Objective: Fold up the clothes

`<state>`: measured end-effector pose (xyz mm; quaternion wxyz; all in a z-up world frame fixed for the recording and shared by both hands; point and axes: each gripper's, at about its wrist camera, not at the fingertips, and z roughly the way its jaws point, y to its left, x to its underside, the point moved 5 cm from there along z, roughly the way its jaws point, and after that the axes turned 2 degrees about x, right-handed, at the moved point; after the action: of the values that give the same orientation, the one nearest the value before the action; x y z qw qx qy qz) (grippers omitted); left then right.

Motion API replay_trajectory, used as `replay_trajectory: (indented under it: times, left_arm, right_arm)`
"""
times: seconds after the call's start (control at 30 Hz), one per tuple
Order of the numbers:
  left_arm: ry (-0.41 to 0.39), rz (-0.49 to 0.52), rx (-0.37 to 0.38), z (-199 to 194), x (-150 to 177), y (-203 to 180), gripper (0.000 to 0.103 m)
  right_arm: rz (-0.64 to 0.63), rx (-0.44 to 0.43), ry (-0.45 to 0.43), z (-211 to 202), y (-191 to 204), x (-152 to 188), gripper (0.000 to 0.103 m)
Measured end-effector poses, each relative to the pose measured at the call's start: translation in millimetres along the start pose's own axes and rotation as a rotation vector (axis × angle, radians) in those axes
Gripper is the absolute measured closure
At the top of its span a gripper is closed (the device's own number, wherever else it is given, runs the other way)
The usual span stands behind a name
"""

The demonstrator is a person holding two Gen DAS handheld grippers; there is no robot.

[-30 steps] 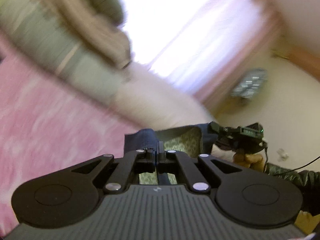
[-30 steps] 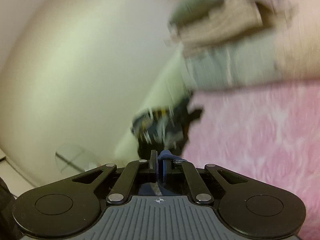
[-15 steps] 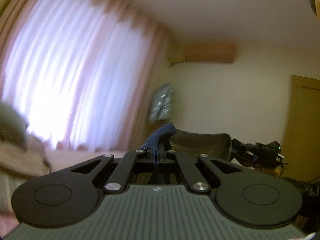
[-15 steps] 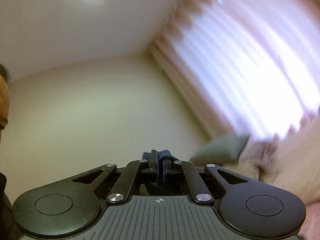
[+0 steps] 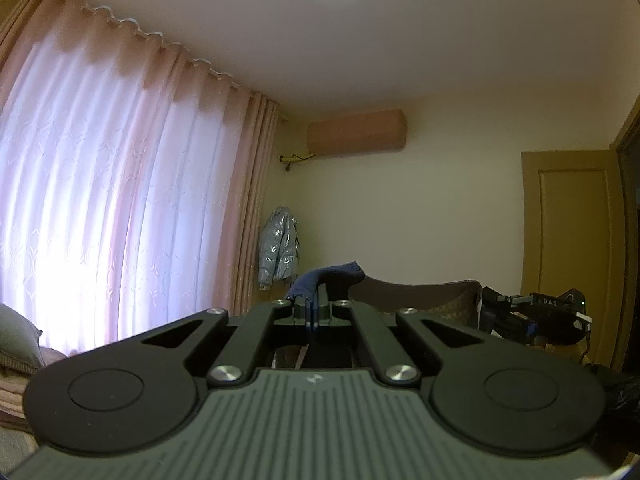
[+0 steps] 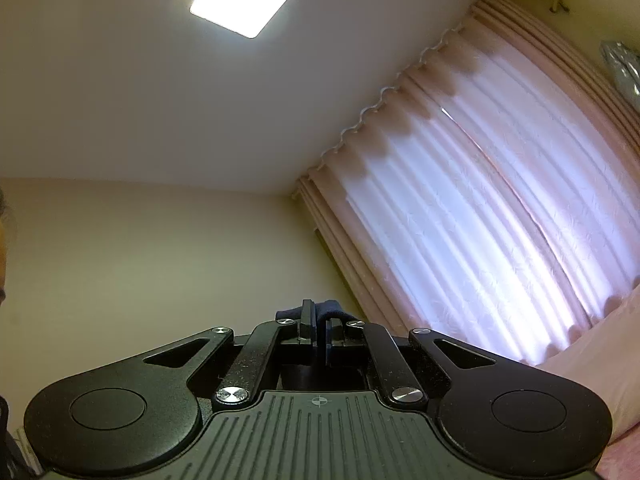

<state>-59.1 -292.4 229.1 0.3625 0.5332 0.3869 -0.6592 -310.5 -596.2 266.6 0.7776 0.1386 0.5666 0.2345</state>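
Observation:
My left gripper (image 5: 311,304) is shut on a navy blue garment (image 5: 332,274); a fold of its cloth sticks up past the fingertips, and a stretch with a greenish patterned lining (image 5: 440,300) runs off to the right toward the other gripper (image 5: 536,314). In the right wrist view, my right gripper (image 6: 318,322) is shut on the same navy cloth (image 6: 332,307), a small tuft showing over the tips. Both grippers are held high, facing the wall and ceiling. Most of the garment hangs below, out of sight.
Pink curtains (image 5: 120,208) cover a bright window. A silver jacket (image 5: 278,250) hangs in the corner under an air conditioner (image 5: 356,135). A wooden door (image 5: 572,248) is at right. Pillows (image 5: 16,340) and a pink bed (image 6: 612,380) lie low at the edges.
Both grippers have swung up from the pink bed to face the curtains, wall and ceiling, lifting the navy garment with them. Their grips stayed shut throughout.

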Motion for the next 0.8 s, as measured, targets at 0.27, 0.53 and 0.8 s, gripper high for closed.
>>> replay_trajectory:
  times: [0.27, 0.53, 0.8]
  left_arm:
    - [0.118, -0.129, -0.083, 39, 57, 53, 0.103]
    - [0.338, -0.248, -0.310, 172, 219, 195, 0.103]
    - [0.833, -0.450, -0.526, 232, 476, 299, 0.091]
  right_arm:
    - [0.000, 0.095, 0.138, 52, -66, 12, 0.101]
    - [0.126, 0.213, 0.385, 173, -327, 95, 0.101]
    - [0.237, 0.575, 0.792, 220, -583, 291, 0.030]
